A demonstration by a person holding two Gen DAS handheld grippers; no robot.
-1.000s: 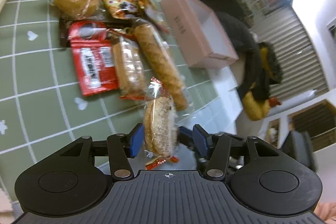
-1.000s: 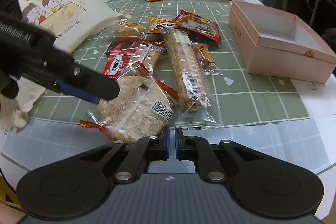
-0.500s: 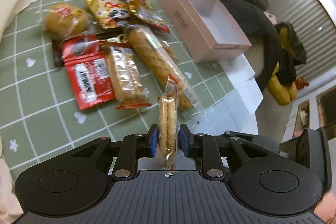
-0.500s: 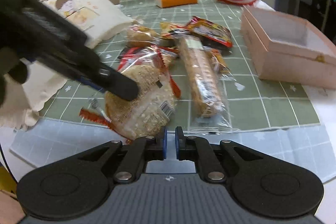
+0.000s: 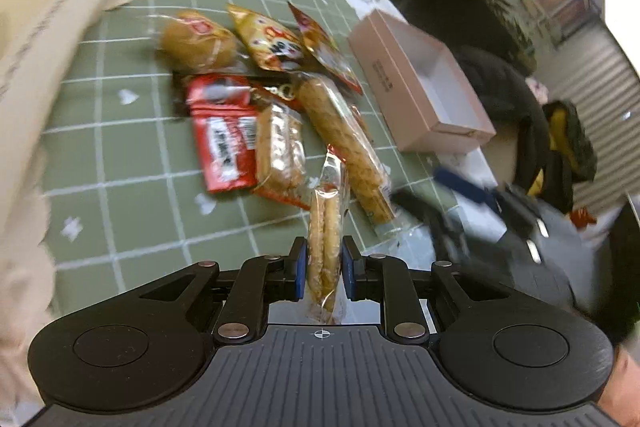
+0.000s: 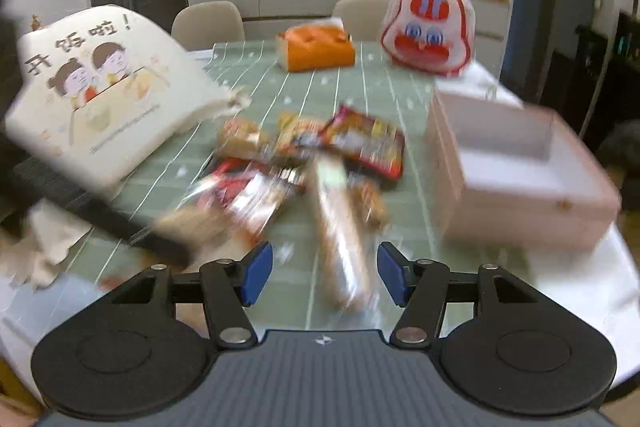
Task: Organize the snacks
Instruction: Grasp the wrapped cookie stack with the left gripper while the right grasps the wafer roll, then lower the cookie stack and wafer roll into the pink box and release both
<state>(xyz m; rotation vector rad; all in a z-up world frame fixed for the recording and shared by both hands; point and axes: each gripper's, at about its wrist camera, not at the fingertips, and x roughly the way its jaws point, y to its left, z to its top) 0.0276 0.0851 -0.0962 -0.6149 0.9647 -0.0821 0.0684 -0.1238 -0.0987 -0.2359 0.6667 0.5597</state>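
Green grid tablecloth (image 5: 120,155), snack pile centre. Left gripper (image 5: 323,267) just closed, clamps wrapped biscuit pack (image 5: 326,227) edge-on. Right gripper (image 6: 325,273) just opened, holding nothing. Pink box (image 5: 420,99) at 2 o'clock: carry pack level, release low inside.

Snack packets (image 5: 276,107) lie clustered on the table (image 5: 120,211), the open box (image 5: 424,95) to their right.

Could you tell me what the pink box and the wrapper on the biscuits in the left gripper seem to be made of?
Pink box: probably matte cardboard, with thin straight walls and a white inside. Biscuit wrapper: clear glossy plastic film, since the biscuits show through it and it glints.
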